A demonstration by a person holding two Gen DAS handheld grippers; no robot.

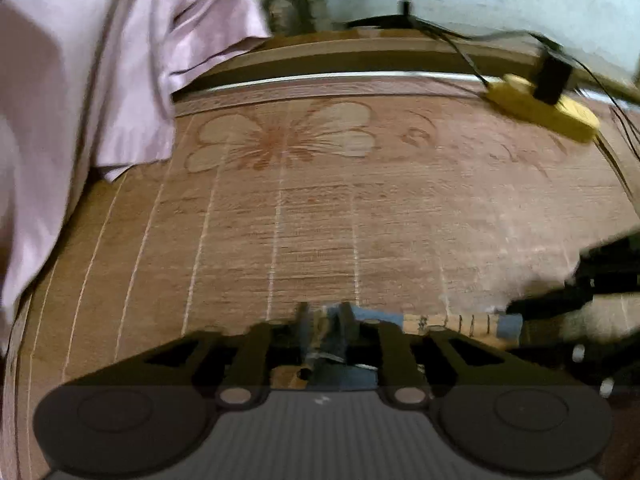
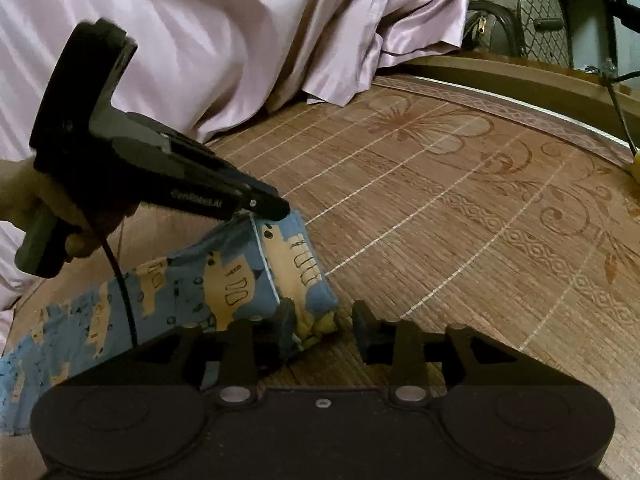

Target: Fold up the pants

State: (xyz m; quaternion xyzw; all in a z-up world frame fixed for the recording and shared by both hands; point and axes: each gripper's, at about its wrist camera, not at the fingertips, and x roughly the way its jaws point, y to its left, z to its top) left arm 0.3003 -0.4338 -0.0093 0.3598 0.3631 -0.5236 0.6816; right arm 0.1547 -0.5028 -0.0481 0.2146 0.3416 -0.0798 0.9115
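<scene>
Dim warm indoor light; left view motion-blurred, right view sharper; strong fisheye bending, dark corner vignettes.

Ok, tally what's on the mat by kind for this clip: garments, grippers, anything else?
Patterned pants: 1
Handheld grippers: 2, left gripper, right gripper
Pink satin sheet: 1
Yellow power strip: 1
Total: 5, all on the woven mat.

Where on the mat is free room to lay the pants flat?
The mat is bare from the pants out to its patterned border, right of the pink sheet. It is crowded near the sheet, where the left gripper pinches the pants, and around the yellow power strip with its cables.
</scene>
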